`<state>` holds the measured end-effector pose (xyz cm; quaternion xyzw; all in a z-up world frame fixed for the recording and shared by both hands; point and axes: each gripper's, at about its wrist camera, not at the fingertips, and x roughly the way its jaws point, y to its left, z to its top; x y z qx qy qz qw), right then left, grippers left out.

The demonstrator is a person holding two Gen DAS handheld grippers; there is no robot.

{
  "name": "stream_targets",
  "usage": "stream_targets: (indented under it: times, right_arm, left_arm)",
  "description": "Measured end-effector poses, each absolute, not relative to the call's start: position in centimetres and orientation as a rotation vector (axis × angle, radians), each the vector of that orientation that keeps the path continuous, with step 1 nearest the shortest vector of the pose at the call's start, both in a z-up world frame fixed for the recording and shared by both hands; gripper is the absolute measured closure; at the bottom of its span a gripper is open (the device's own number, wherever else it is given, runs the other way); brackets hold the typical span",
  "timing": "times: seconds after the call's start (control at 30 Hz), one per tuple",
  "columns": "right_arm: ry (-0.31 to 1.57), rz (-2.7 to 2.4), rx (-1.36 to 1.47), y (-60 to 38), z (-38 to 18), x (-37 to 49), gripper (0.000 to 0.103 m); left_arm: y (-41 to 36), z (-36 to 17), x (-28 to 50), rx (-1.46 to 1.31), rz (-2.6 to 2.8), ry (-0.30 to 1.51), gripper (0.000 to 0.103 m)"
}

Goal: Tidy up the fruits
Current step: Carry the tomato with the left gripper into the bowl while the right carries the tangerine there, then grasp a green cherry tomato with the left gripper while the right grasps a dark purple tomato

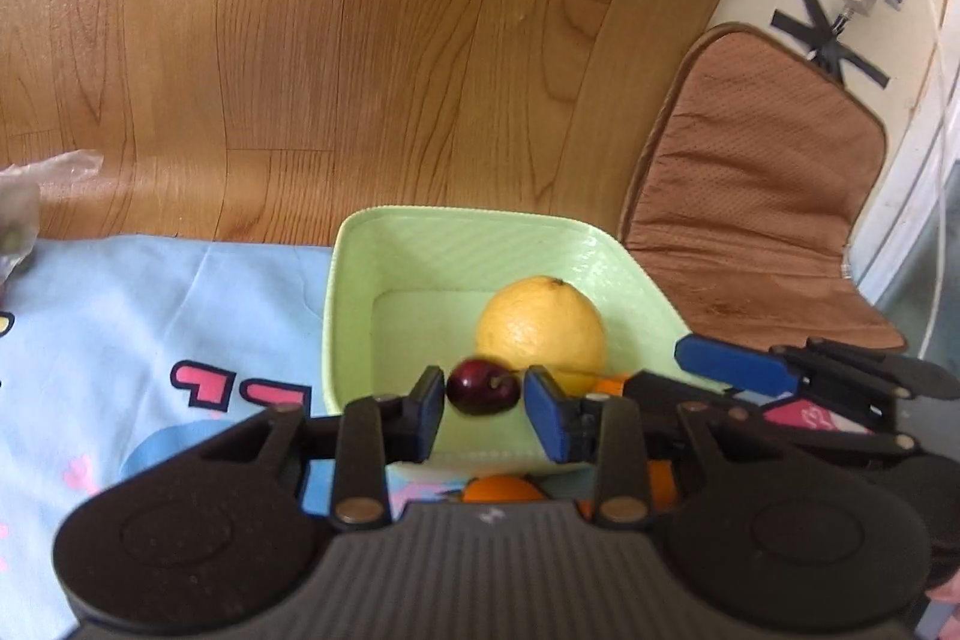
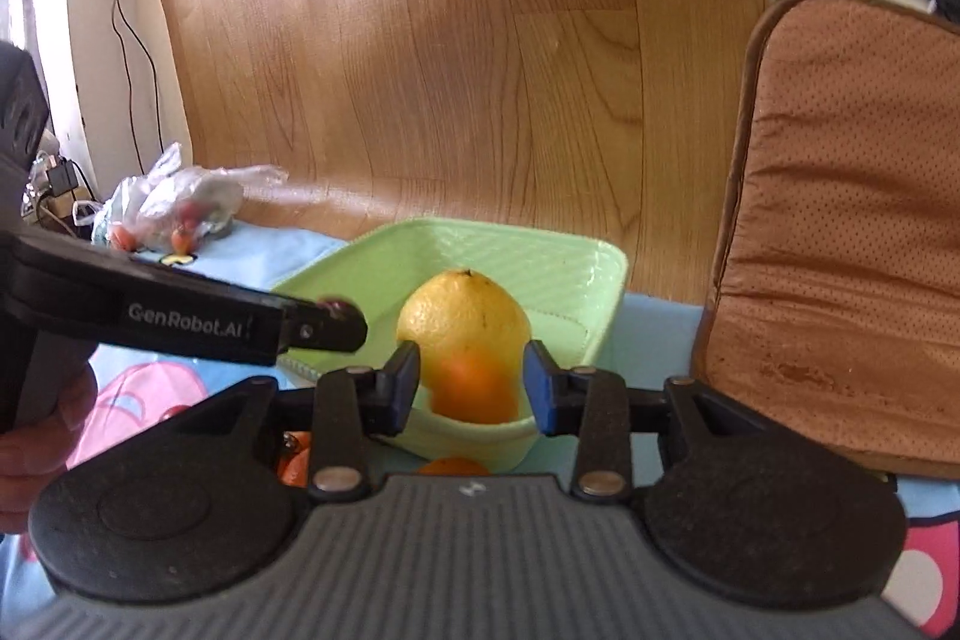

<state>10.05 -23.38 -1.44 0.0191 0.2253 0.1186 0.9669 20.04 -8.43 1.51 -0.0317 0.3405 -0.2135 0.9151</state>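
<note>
My left gripper (image 1: 483, 394) is shut on a dark red cherry (image 1: 483, 389), held over the near part of a pale green tray (image 1: 360, 244). A big yellow citrus fruit (image 1: 543, 328) lies in that tray. In the right wrist view, my right gripper (image 2: 474, 388) is shut on a small, blurred orange fruit (image 2: 474, 391) just above the tray's near rim (image 2: 480, 430), in front of the yellow fruit (image 2: 462, 316). The left gripper (image 2: 336, 322) reaches in from the left with the cherry (image 2: 336, 305) at its tip. One blue finger (image 1: 738, 370) of the right gripper shows at the right.
The tray stands on a light blue patterned cloth (image 1: 150, 316). More small orange fruits (image 2: 453, 466) lie near the tray's front. A plastic bag (image 2: 174, 208) with fruit sits at the far left. A brown cushion (image 2: 840, 232) leans at the right, against a wooden panel (image 1: 360, 40).
</note>
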Motion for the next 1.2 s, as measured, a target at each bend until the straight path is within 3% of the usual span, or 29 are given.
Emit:
stream_targets:
  times: [0.27, 0.57, 0.83, 1.2]
  right_arm:
    - [0.399, 0.258, 0.103, -23.9, -0.5, 4.3, 0.062]
    - [0.519, 0.227, 0.087, -23.2, -3.5, -1.6, 0.062]
    - [0.544, 0.255, 0.09, -24.0, -2.7, 1.6, 0.062]
    - [0.583, 0.266, 0.365, -28.8, -3.2, 3.4, 0.064]
  left_arm:
    - [-2.5, 3.3, 12.9, -0.146, -0.445, 0.606, 0.069]
    - [-2.5, -0.6, 5.3, -0.121, -0.514, 0.656, 0.069]
    - [-3.7, -1.7, 4.4, -0.179, -0.532, 0.698, 0.069]
    - [-13.4, -2.3, 7.3, 0.082, -0.541, 0.641, 0.065]
